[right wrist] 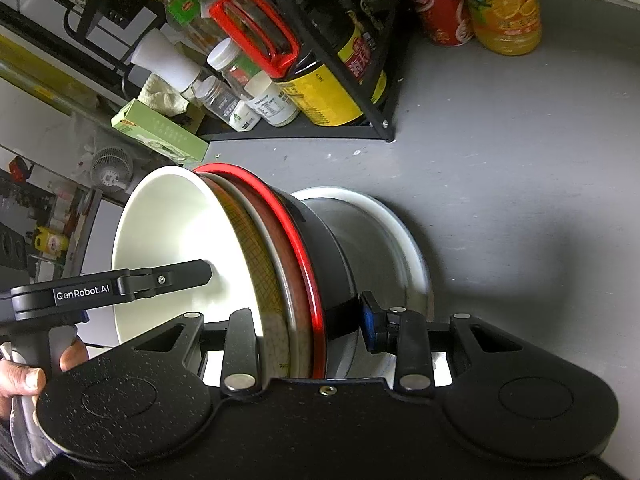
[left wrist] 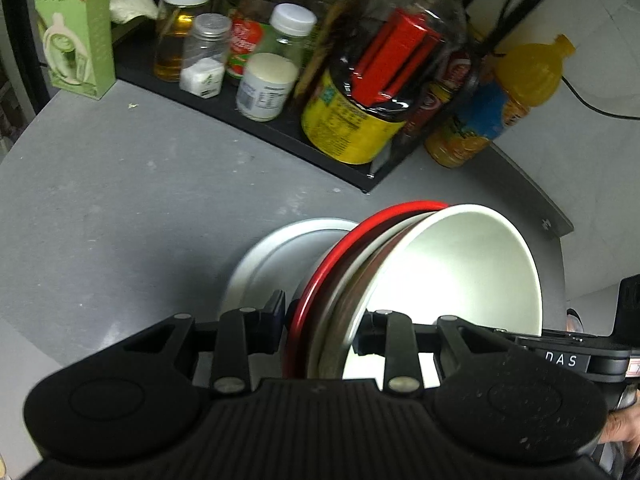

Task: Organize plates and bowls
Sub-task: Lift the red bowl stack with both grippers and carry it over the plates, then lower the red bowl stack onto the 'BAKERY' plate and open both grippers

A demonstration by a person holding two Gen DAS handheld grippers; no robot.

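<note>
A stack of bowls sits tipped on its side over the gray counter, with a big white bowl [left wrist: 460, 272] [right wrist: 176, 248] inside a brown one, then a red-rimmed black bowl [right wrist: 320, 256] [left wrist: 340, 248], and a white plate [left wrist: 276, 256] [right wrist: 384, 240] behind them.

Looks like a home kitchen. Along the far edge of the grey tabletop [left wrist: 120, 184], a black condiment rack [left wrist: 256, 120] crowded with a soy sauce jug [left wrist: 360, 120], oil bottle [left wrist: 176, 36], spice jars [left wrist: 204, 56]; beside it, an orange juice bottle [left wrist: 500, 108]. Nested bowls [left wrist: 452, 272] nearer.
</note>
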